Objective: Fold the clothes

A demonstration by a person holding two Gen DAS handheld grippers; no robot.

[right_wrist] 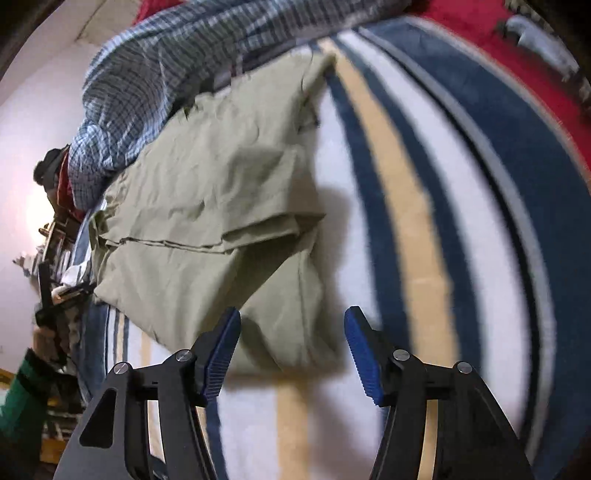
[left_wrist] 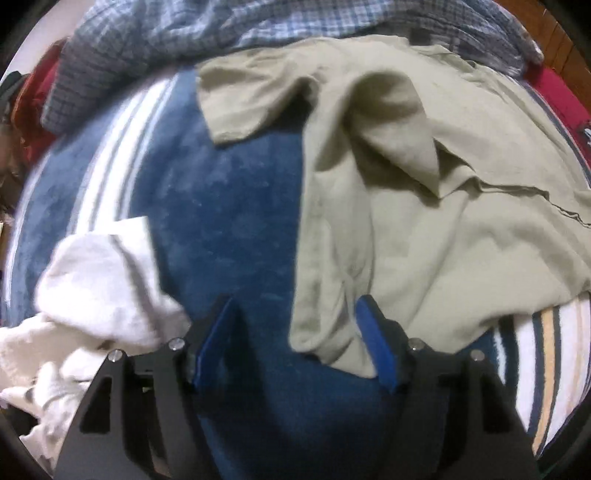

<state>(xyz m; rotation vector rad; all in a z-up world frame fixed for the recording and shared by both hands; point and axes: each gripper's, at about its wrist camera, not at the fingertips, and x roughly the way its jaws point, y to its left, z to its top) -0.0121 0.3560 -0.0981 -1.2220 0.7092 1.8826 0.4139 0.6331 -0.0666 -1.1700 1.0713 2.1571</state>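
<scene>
A: Khaki polo shirt (left_wrist: 424, 206) lies rumpled on the blue striped blanket (left_wrist: 229, 206), filling the left wrist view from 12 to 4 o'clock. Its collar is flipped, 1 short sleeve (left_wrist: 236, 99) pokes toward 11 o'clock, and the far side is cut off at the frame edge.

B: Left gripper (left_wrist: 295, 332)?

A: Spread wide, clasping nothing. A shirt corner sags between its 2 blue pads (left_wrist: 376, 350); whether it touches the pad at 5 o'clock I cannot tell.

B: Right gripper (right_wrist: 291, 343)?

A: Also wide apart and empty, just over the shirt's near edge. Motion blur smears the stripes.

B: Anything else?

A: Plaid shirt (left_wrist: 207, 33) at 12 o'clock, partly out of frame; white cloth (left_wrist: 99, 280) at 8 o'clock, blurred.
</scene>
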